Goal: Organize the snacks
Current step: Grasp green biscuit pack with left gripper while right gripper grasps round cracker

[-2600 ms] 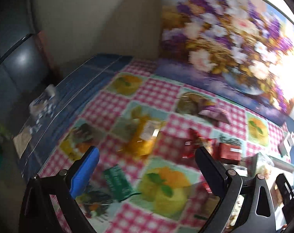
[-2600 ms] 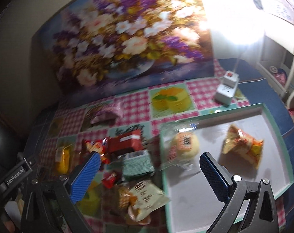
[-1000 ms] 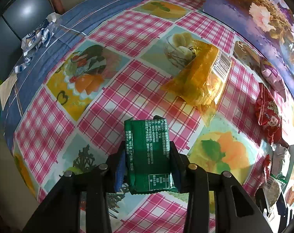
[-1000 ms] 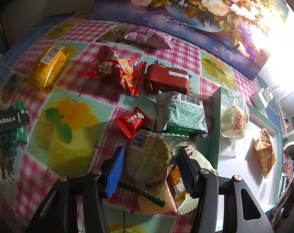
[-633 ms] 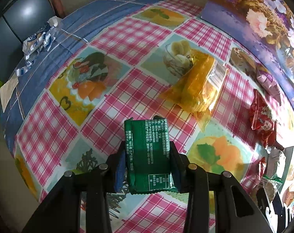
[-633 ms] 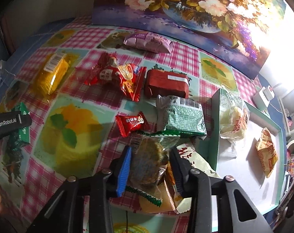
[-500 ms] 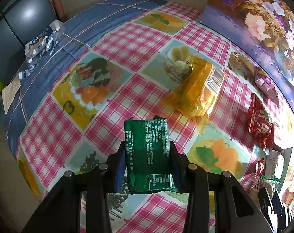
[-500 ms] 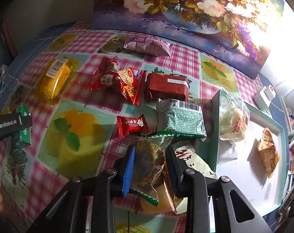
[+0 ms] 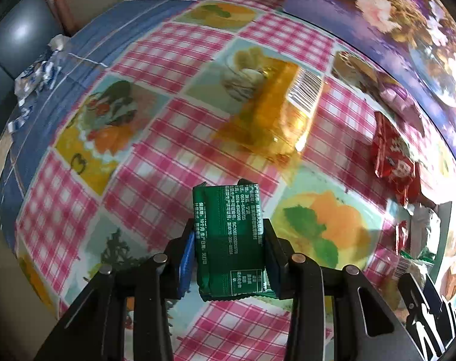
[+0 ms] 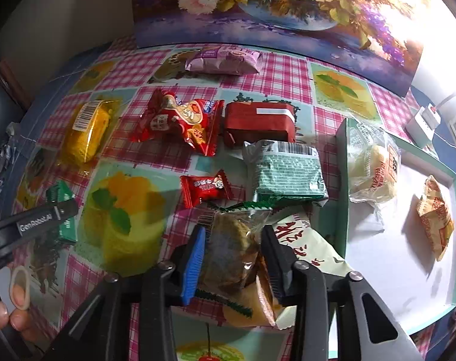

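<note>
1. We see a green packet (image 9: 229, 240), upright, clamped between the left tongs (image 9: 230, 255).
2. A clear-wrapped brown cake (image 10: 232, 252) sits between the right tongs (image 10: 234, 258).
3. At twelve o'clock of it lie a pale green packet (image 10: 288, 171) and a red box (image 10: 259, 123).
4. At three o'clock, the tray (image 10: 408, 270) holds a bun (image 10: 373, 174).

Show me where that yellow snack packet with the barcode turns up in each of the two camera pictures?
Left wrist view: the yellow packet lies upper centre, beyond the green packet held in the left gripper.
Right wrist view: the same yellow packet lies far left, at mid-height.
Shared landmark: the red packet, right of the yellow one in both views.
</note>
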{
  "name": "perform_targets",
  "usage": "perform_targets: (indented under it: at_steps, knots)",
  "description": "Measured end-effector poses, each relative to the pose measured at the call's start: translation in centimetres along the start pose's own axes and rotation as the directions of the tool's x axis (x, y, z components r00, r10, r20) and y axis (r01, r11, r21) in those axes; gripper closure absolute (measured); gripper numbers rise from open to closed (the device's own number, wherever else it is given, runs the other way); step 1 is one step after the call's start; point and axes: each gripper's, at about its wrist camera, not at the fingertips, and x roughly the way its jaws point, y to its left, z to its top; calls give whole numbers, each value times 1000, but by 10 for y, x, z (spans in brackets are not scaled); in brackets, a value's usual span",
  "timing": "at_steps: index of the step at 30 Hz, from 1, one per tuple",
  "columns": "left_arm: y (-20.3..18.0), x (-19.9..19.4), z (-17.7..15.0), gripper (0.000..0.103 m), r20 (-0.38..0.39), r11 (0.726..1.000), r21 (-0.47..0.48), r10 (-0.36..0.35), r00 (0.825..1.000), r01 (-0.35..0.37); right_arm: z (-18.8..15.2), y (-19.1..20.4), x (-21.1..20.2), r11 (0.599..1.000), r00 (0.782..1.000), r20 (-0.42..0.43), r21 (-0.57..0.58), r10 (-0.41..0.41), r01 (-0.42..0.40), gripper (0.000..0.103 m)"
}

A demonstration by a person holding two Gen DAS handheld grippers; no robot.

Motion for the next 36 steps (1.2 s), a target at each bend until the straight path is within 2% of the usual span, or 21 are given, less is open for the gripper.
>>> perform_targets:
  at_steps: [1,2,7,10,15,26,33,36]
  knots:
    - [-1,0,0,61,-2,1000,3,-3,1000,3,0,1,0,1000,1000,-2,-4,8,-8,50]
    - [-2,1,-1,61,-3,1000,5,-6,1000,6,0,3,0,1000,1000,-3,-10,14,-14,49]
    - [-2,1,-3,61,-11,1000,24,0,1000,1,-2,17,3,998,1000,-6,-59,11,-11,47]
    - [-4,5,-3,61,-14,999,43,4,1000,-3,-4,21,9,997,997,-33,-51,64,-66,44]
    - [-9,7,-2,61,-15,999,52,2,1000,-1,-6,26,16,997,998,-37,-56,50,-52,43]
    - [-8,8,-1,61,-9,997,82,7,1000,-6,-7,36,29,996,999,-32,-89,2,-4,42]
    - [-8,7,-1,61,-8,996,87,7,1000,-6,-11,35,26,996,1000,-30,-83,8,-10,51]
    - [-7,7,-1,61,-8,996,88,3,1000,-2,-9,34,22,996,1000,-30,-84,8,-11,51]
